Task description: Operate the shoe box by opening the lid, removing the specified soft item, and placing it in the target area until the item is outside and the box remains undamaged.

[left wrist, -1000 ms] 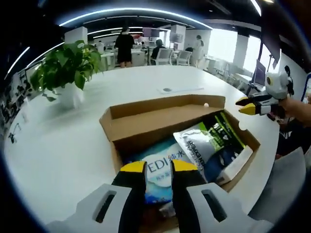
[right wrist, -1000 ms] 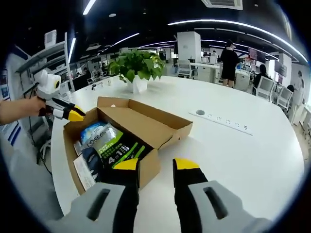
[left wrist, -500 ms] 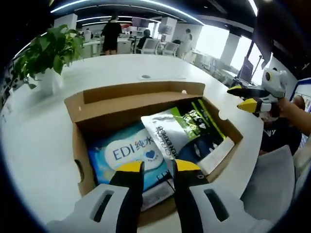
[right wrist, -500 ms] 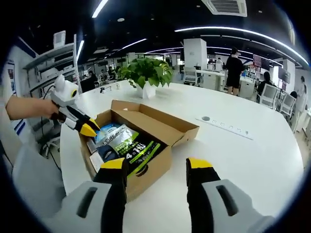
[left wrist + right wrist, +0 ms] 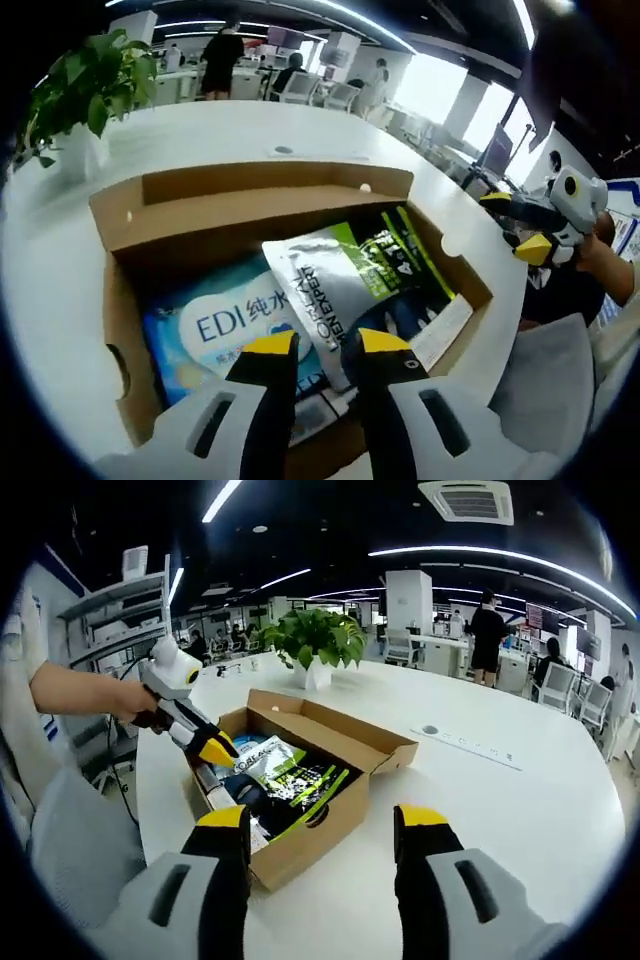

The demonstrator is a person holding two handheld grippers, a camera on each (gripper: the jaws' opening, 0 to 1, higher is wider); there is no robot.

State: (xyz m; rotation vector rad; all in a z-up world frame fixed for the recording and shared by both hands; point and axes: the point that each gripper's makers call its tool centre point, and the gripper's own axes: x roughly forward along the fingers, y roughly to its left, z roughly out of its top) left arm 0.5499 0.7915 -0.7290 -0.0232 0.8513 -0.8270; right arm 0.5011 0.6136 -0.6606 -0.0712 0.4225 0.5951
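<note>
We see a plain brown cardboard shoe box (image 5: 250,205) on a white table (image 5: 520,810). Inside lie a blue and white pack (image 5: 215,320) with blue lettering and a silver pouch (image 5: 345,285) with lime green stripes and dark print. Both grippers, left gripper (image 5: 325,345) and right gripper (image 5: 325,820), have black jaws tipped yellow on grey-white bodies. A green leafy plant (image 5: 315,638) stands in a white pot.

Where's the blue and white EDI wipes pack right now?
In the left gripper view, the blue and white EDI wipes pack lies flat inside the open cardboard shoe box, left of the silver-green L'Oreal pouch and just beyond the left gripper.
</note>
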